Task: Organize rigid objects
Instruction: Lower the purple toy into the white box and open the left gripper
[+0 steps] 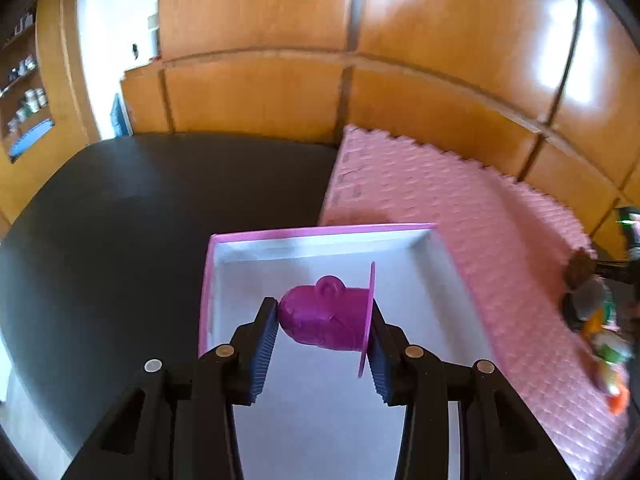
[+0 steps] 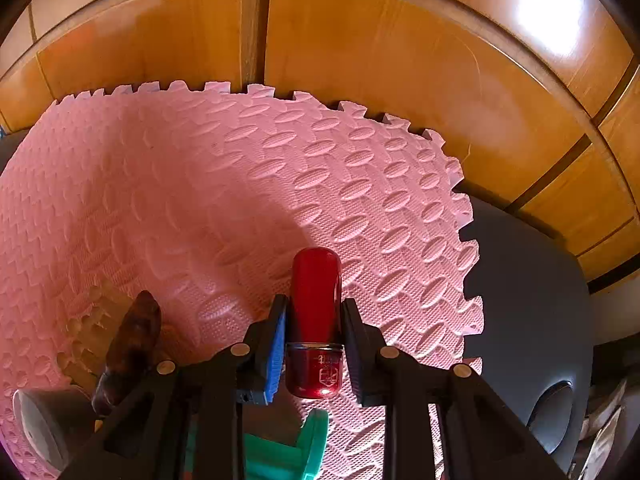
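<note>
Red cylinder point(image 2: 316, 320): small pale emblem and marks near lower end, too small to read.

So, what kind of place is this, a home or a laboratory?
Probably a room in a home. Glossy wooden cupboard doors stand behind a dark table, a pink foam play mat covers part of it, and shelves with small jars stand at the far left.

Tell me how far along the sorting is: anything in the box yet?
Nothing visibly lies in the pink-rimmed box yet. In hand: the left gripper has its jaws shut on a purple toy above the box, and the right gripper has its jaws shut on a red cylinder over the pink mat. Left: both releases, plus the green piece and colourful toys on the mat.
</note>
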